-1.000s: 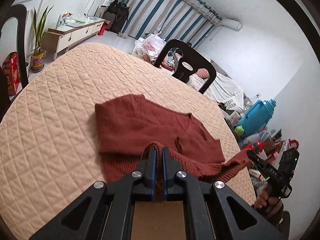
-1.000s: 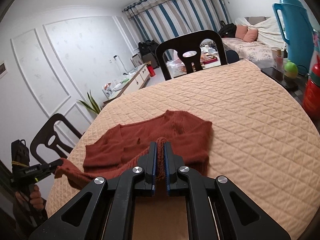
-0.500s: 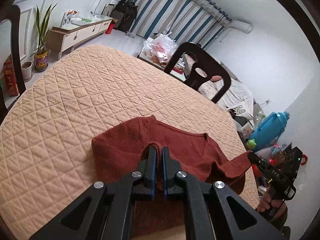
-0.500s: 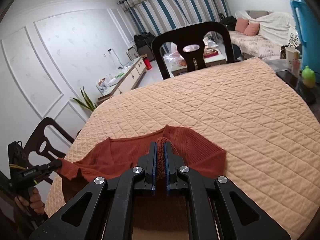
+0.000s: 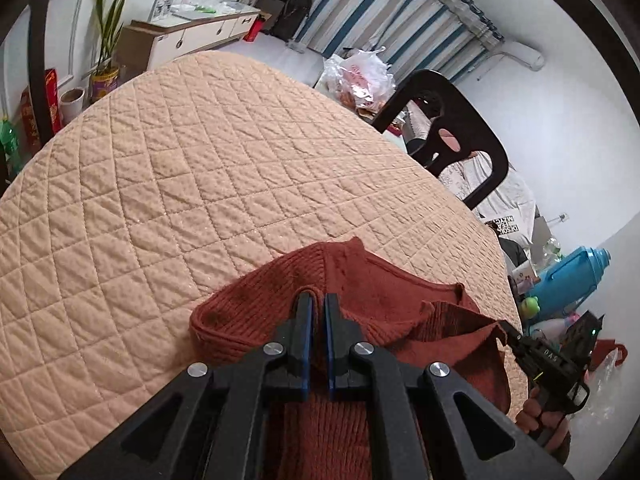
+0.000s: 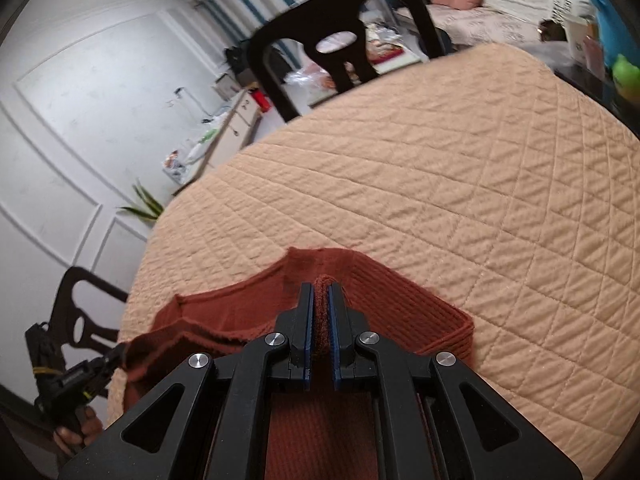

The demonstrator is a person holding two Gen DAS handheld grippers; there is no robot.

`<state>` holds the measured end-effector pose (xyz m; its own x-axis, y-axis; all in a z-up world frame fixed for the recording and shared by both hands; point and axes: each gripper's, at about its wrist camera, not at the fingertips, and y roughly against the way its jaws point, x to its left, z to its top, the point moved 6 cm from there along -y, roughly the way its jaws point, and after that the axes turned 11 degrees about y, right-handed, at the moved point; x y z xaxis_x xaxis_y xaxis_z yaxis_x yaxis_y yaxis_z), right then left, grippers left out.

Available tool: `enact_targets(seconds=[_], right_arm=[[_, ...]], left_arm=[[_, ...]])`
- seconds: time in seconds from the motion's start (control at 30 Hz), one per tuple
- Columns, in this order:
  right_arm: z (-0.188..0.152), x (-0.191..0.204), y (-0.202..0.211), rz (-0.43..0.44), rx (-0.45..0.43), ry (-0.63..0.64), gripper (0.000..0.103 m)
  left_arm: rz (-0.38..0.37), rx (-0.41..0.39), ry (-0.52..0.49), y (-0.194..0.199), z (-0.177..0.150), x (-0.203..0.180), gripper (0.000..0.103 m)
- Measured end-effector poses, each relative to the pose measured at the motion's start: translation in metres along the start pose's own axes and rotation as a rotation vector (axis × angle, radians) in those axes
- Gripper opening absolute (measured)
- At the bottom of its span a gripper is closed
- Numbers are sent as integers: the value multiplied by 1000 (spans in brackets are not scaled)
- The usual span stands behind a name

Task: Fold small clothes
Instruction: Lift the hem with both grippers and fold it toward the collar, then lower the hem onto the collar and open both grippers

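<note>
A rust-red knit sweater (image 5: 256,304) lies at the near edge of a round table under a quilted peach cover (image 5: 200,168). My left gripper (image 5: 314,300) is shut on a pinched fold of the knit. In the right wrist view the same sweater (image 6: 400,304) shows, and my right gripper (image 6: 320,290) is shut on another bunched edge of it. Each view shows the other gripper off to the side with fabric in its tip: the right gripper (image 5: 510,330), held by a hand, and the left gripper (image 6: 114,356). The sweater's lower part is hidden under the gripper bodies.
A black chair (image 5: 452,136) stands at the table's far side, another black chair (image 6: 84,312) at the left. A blue thermos (image 5: 572,276) and clutter sit off the table's right. A cabinet (image 5: 188,32) and a potted plant (image 5: 106,40) stand by the far wall.
Both grippers have moved forward over the table and lower, carrying the sweater's near edge over its far part. The sweater now looks shorter and doubled. Both grips stayed shut.
</note>
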<state>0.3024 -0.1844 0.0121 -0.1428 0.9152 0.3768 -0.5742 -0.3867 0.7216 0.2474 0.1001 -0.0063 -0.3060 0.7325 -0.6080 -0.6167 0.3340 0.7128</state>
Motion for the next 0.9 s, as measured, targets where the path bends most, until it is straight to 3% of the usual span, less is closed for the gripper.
enact_targets(seconds=[0.2,0.3,0.37,0.57,0.67,0.9], right_arm=[[-1,-6,-5,-11,-1,-20,11],[0,-8,-3,-15,-11,-41,16],[2,-7,-1,-14,-22,-38,17],[7,4,12,-76,-83,37,19],[9,14,17,-108,-104,90,19],[-1,43,21,-154,-119,254,20]], left_arm=[[6,-3,4,-3,2,1,9],[21,-15,7,-2,3,3,22],[16,-24,8,1,4,4,36],[21,-96,-56,20,4,-4,56],[18,-113,-101,26,0,-13,57],[3,-66,-179,20,-24,-33,60]])
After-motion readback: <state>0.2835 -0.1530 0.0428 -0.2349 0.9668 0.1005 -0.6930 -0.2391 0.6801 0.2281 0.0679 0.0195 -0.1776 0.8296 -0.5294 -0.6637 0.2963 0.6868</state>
